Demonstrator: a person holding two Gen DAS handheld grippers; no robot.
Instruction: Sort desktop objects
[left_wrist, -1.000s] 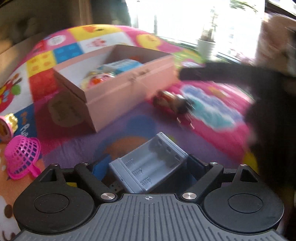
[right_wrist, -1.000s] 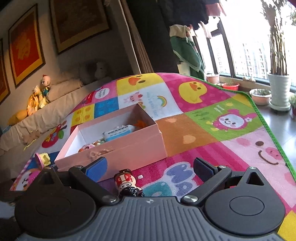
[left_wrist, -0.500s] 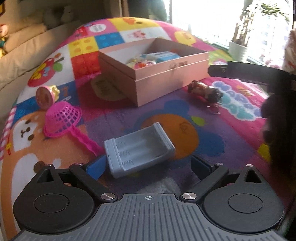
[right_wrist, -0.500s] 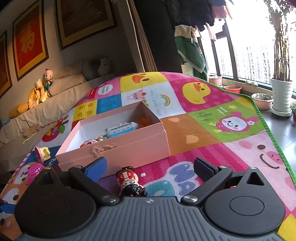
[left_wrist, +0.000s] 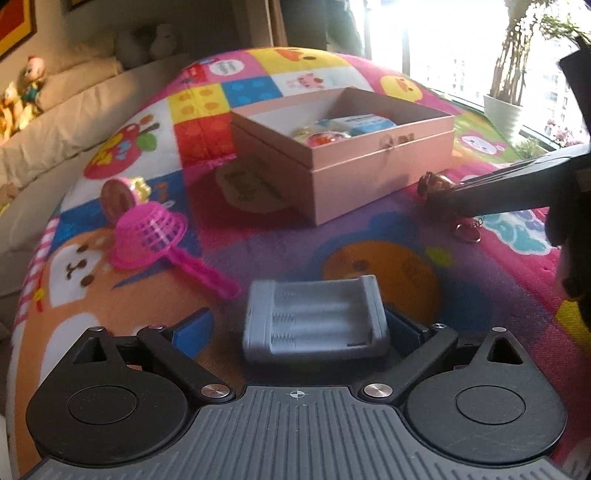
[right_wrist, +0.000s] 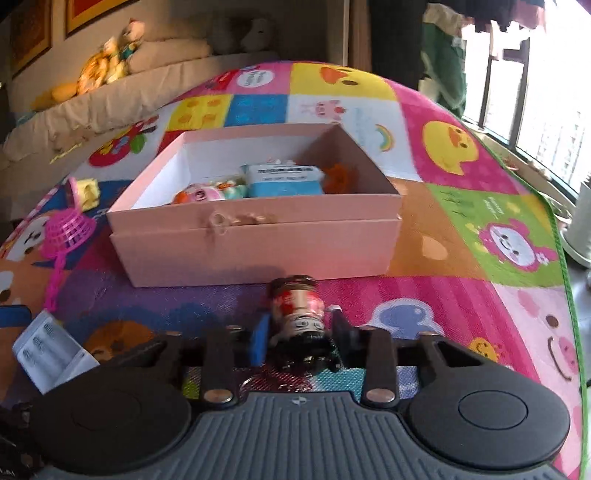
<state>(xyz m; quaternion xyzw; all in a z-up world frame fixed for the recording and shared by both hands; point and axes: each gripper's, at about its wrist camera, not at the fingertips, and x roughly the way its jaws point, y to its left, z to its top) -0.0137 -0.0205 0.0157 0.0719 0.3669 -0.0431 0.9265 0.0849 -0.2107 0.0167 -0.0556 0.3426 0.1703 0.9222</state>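
Play mat (right_wrist: 461, 302) underfoot, pink box (right_wrist: 255, 236) at 12 o'clock. Right gripper (right_wrist: 298, 338) jaws just closing, narrow around figurine (right_wrist: 299, 314); figurine long axis points toward box. Left gripper (left_wrist: 301, 328) wide, grey case (left_wrist: 314, 323) between fingers, right finger close against case end, left finger clear.

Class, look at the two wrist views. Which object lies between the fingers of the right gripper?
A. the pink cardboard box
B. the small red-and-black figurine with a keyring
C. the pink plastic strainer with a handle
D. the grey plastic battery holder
B: in the right wrist view the right gripper has its fingers narrowed around the small red-and-black figurine with a keyring, in front of the pink cardboard box.
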